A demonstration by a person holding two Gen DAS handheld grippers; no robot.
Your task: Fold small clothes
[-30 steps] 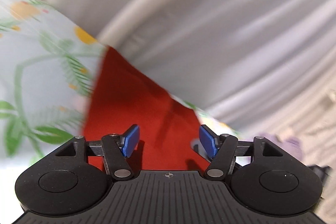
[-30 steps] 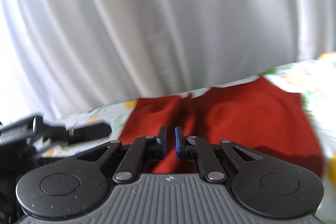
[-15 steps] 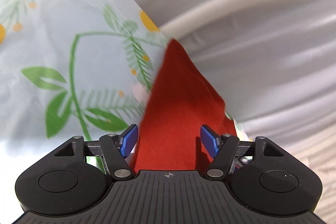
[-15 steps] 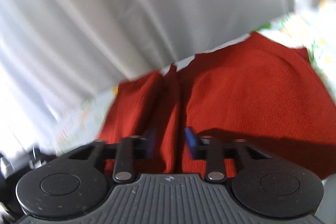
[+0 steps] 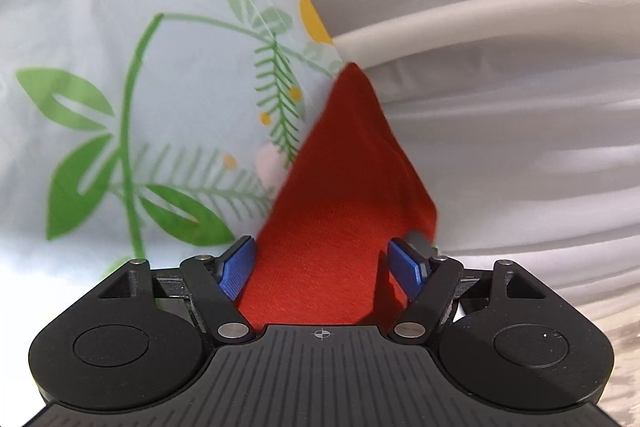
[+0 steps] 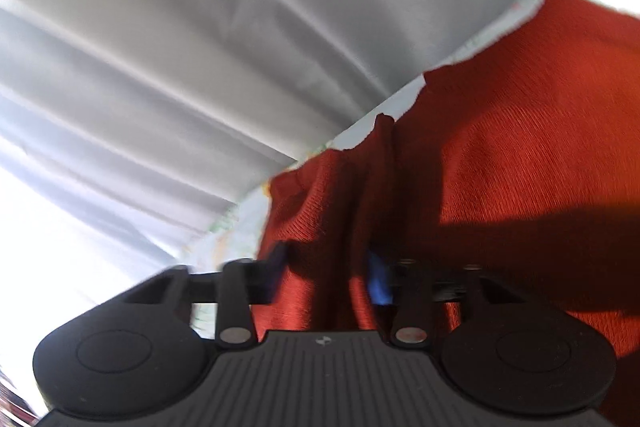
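**Both claws are standing open over the red garment**

In the left wrist view, the left claw (image 5: 322,263) is standing wide, and its blue pads (image 5: 236,269) are lying on either side of a narrow part of the red garment (image 5: 344,195). The cloth is passing between the pads without being pinched. It is running forward to a point near the edge of the flowered sheet (image 5: 120,67), where the grey curtain (image 5: 500,87) begins. The claw seems to be placed like this so that it can close on this end of the cloth.

In the right wrist view, the right claw (image 6: 326,273) is also standing apart, though the picture is blurred here. A raised ridge of the red garment (image 6: 520,147) is running between its fingers, and the wider part is lying flat to the right on the sheet. The ridge is probably the place chosen for the grip, because it is standing up from the surface. I judge that the fold is not yet made, since most of the garment is lying in one spread layer.
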